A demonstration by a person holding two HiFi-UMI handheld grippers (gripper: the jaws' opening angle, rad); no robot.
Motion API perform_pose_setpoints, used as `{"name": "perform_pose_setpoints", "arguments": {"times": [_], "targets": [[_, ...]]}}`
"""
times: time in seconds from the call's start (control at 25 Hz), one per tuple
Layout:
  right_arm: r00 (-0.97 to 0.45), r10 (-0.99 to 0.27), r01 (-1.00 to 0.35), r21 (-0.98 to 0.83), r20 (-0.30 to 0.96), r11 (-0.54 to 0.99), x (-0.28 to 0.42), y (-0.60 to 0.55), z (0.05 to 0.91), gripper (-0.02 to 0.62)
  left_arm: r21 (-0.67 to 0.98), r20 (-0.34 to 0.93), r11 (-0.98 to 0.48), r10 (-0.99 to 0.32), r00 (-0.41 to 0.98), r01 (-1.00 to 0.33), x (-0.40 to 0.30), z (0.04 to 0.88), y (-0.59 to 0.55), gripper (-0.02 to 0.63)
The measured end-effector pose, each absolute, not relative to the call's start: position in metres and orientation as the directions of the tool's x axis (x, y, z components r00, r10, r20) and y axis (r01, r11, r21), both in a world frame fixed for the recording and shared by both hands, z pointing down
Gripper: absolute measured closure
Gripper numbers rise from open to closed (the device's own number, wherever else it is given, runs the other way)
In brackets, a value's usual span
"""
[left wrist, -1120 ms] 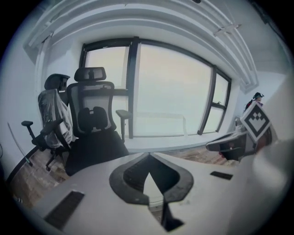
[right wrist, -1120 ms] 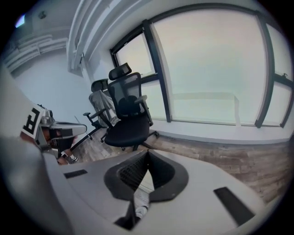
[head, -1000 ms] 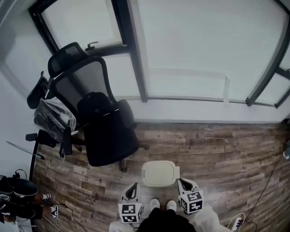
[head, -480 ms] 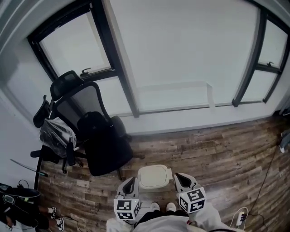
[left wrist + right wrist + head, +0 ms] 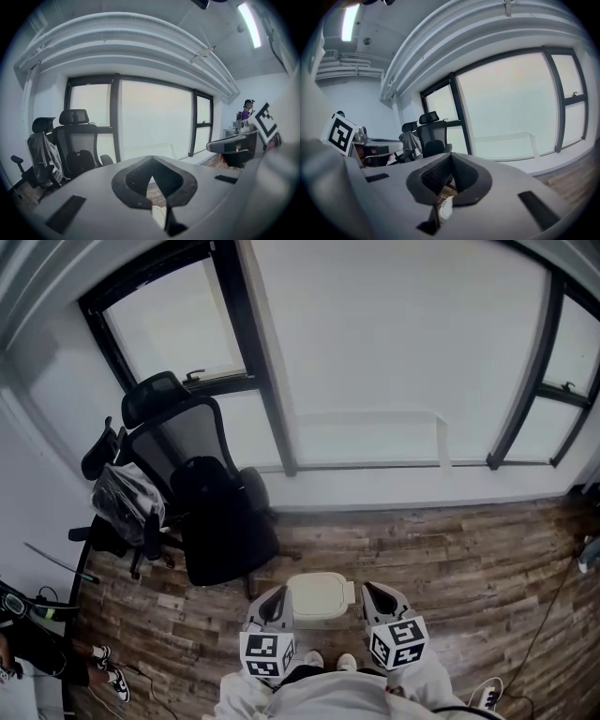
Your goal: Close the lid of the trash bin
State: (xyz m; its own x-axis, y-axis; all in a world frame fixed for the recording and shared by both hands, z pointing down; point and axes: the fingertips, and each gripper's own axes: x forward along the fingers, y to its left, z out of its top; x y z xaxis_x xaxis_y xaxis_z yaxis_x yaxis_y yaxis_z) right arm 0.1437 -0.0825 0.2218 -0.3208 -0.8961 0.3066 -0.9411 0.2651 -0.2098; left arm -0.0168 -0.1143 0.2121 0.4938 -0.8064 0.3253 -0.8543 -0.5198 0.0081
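Observation:
A small cream trash bin stands on the wood floor just ahead of my feet, its lid lying flat on top. My left gripper hangs at the bin's left side and my right gripper at its right side, both raised above the floor and apart from the bin. Each is shut with nothing between the jaws. In the left gripper view the left gripper shows its tips meeting, with a pale sliver of the bin below. The right gripper looks the same, the bin peeking under it.
A black office chair stands just left of and behind the bin, and a second chair draped with a plastic bag sits further left. A window wall runs across ahead. Another person's shoes show at lower left, and a power strip at lower right.
The head view has swung slightly, taking in more window and less floor. Both grippers stay shut on either side of the bin, and the lid stays flat.

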Motion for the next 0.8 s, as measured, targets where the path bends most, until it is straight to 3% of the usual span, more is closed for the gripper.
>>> {"name": "perform_pose_setpoints", "arguments": {"times": [0.8], "targets": [[-0.334, -0.894, -0.937, -0.209, 0.298, 0.28, 0.119, -0.094, 0.225, 0.572, 0.021, 0.33, -0.513, -0.806, 0.49, -0.858, -0.038, 0.217, -0.12, 0.598]]}}
